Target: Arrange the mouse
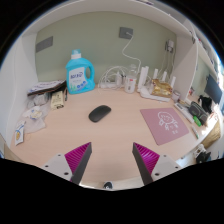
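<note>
A black computer mouse [99, 113] lies on the pale pink desk [115, 135], well beyond my fingers and a little left of the middle. A pink mouse mat [163, 123] with a cartoon print lies on the desk to the right of the mouse, apart from it. My gripper [111, 160] is open and empty, its two magenta-padded fingers [78, 158] spread wide above the near part of the desk. Nothing stands between them.
A blue detergent bottle [80, 73] stands at the back left. Crumpled packets and clutter [42, 100] lie at the left. A power strip with cables [118, 78] and small bottles [157, 82] stand at the back. Dark items [203, 110] sit at the right edge.
</note>
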Available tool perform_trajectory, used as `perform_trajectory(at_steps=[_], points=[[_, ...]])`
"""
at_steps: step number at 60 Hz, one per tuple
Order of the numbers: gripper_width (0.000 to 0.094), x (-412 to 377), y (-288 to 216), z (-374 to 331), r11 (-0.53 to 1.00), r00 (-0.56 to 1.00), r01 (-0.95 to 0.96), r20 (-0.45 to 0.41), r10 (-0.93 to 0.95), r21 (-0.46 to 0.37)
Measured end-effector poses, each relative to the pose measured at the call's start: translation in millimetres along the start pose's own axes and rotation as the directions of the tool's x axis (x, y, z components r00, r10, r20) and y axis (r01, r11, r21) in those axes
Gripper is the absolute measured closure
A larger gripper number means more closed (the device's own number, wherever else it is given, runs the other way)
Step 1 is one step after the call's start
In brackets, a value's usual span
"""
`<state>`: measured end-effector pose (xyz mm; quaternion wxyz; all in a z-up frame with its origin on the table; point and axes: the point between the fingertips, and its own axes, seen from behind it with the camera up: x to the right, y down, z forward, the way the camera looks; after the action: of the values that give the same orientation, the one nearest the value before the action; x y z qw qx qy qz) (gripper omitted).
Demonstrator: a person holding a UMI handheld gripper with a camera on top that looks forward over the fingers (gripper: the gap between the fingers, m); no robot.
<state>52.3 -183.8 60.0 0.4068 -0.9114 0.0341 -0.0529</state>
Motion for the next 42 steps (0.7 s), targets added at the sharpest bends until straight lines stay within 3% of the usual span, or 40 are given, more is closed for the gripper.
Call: perform_trajectory(at_steps=[21,30,42], points=[[0.0086,-64,-55,143,1.0,0.996,0.019,0.088,-0.02,0.018],[0.0083,-74,-61,178,0.999,0.995,0.004,0.101,0.0,-0.042],[0.0109,-84,-84,203,0.999,0.993,0.035,0.112,-0.032,-0.025]])
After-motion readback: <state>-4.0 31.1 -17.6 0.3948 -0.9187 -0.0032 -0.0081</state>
